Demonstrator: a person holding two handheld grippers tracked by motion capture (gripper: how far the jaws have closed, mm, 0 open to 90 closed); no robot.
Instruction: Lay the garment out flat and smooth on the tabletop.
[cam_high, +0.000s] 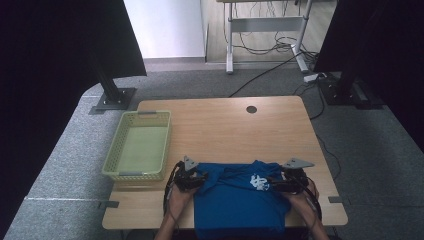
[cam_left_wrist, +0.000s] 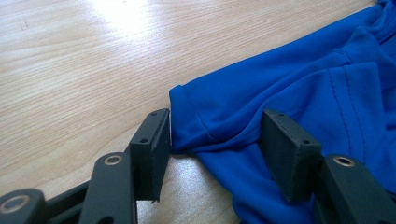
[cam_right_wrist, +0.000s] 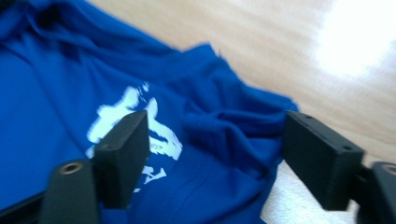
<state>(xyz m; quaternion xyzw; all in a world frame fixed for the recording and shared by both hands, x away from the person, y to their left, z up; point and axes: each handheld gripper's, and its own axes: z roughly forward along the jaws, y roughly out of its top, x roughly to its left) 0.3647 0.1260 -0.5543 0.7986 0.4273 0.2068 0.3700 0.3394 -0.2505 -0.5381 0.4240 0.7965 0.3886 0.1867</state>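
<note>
A blue T-shirt (cam_high: 235, 200) with a white print (cam_high: 258, 181) lies rumpled at the near edge of the wooden table (cam_high: 225, 130), hanging over the front. My left gripper (cam_high: 197, 181) sits at the shirt's left side. In the left gripper view its jaws (cam_left_wrist: 219, 144) stand apart with a sleeve fold of the shirt (cam_left_wrist: 299, 84) lying between them on the table. My right gripper (cam_high: 275, 184) is at the shirt's right side. Its jaws (cam_right_wrist: 215, 149) are spread wide over bunched cloth (cam_right_wrist: 56, 107) beside the print (cam_right_wrist: 161, 137), not pressing it.
A pale green plastic basket (cam_high: 145, 114) stands empty on the table's left side, just beyond my left gripper. A round cable hole (cam_high: 251, 109) is near the far edge. Bare wood lies behind the shirt. Dark stands and another desk with cables are on the floor beyond.
</note>
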